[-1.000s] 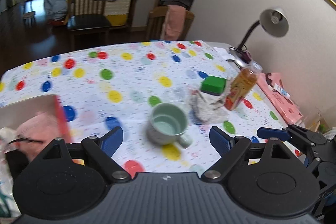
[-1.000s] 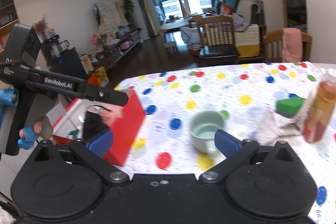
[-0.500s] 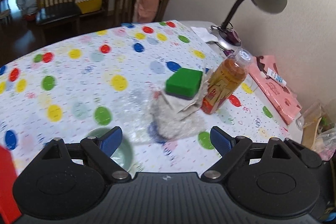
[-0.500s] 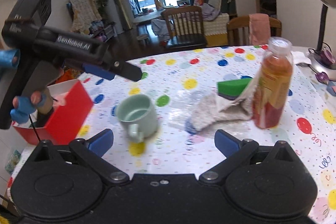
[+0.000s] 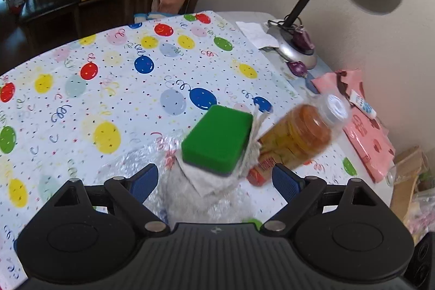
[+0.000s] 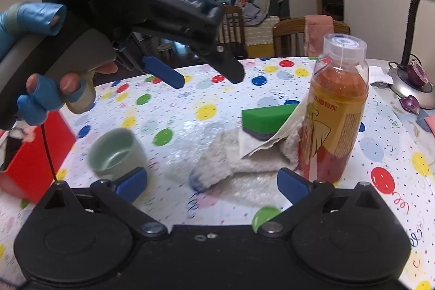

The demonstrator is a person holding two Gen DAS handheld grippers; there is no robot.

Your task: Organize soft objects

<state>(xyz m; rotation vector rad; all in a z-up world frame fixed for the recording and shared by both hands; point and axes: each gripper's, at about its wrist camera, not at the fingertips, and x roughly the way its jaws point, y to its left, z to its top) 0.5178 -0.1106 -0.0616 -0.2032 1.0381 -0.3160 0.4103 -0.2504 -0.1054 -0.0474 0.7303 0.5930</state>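
Observation:
A green sponge (image 5: 217, 139) lies on a crumpled whitish cloth (image 5: 206, 181) on the balloon-print tablecloth. The sponge (image 6: 265, 118) and cloth (image 6: 244, 156) also show in the right wrist view, on a sheet of bubble wrap (image 6: 190, 143). My left gripper (image 5: 214, 178) is open and hovers just above and in front of the sponge; it also shows from the side in the right wrist view (image 6: 206, 78). My right gripper (image 6: 212, 184) is open and empty, low over the table before the cloth.
An orange drink bottle (image 6: 337, 113) stands right beside the cloth. A pale green mug (image 6: 117, 154) sits to the left and a red box (image 6: 30, 154) at the far left. A desk lamp (image 5: 299, 50) and pink packets (image 5: 367, 132) lie along the right table edge.
My left gripper has swung right, from over the mug and red box to above the sponge. My right gripper has moved right and closer to the cloth and bottle. Both stayed open.

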